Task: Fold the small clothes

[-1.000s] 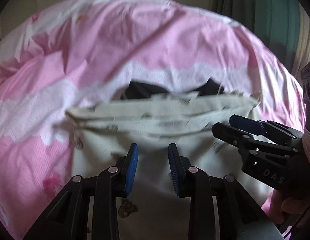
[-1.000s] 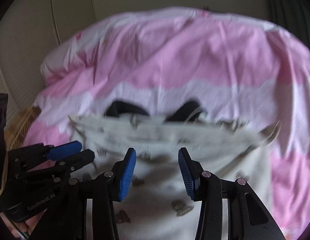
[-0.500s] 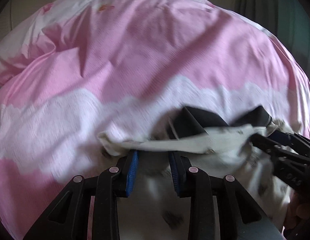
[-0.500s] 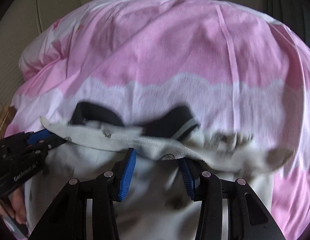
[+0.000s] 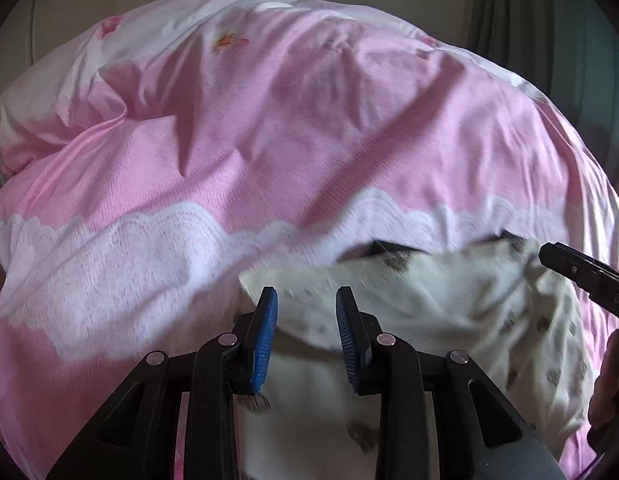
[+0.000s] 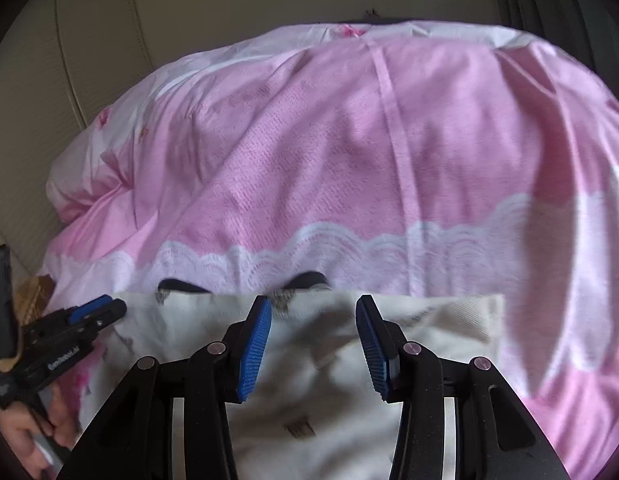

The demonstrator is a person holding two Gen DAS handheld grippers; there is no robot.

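A small cream garment (image 5: 429,312) with dark printed motifs lies on the pink bed cover, with a black piece (image 5: 383,249) peeking out behind its far edge. It also shows in the right wrist view (image 6: 321,360), its far edge straight, black fabric (image 6: 305,280) behind. My left gripper (image 5: 305,336) is open over the garment's left part, nothing held. My right gripper (image 6: 313,344) is open over its middle, empty. Each gripper shows in the other's view: the right (image 5: 581,276), the left (image 6: 89,312).
A pink bed cover (image 5: 289,140) with a white lace band (image 6: 349,248) fills both views, bunched up at the far left. A beige padded headboard (image 6: 69,60) stands behind, dark curtains (image 5: 549,20) at the far right.
Both grippers have let go of the garment's edge and opened wider. The raised edge now lies flat, covering most of the black piece. The grippers have drawn back slightly.
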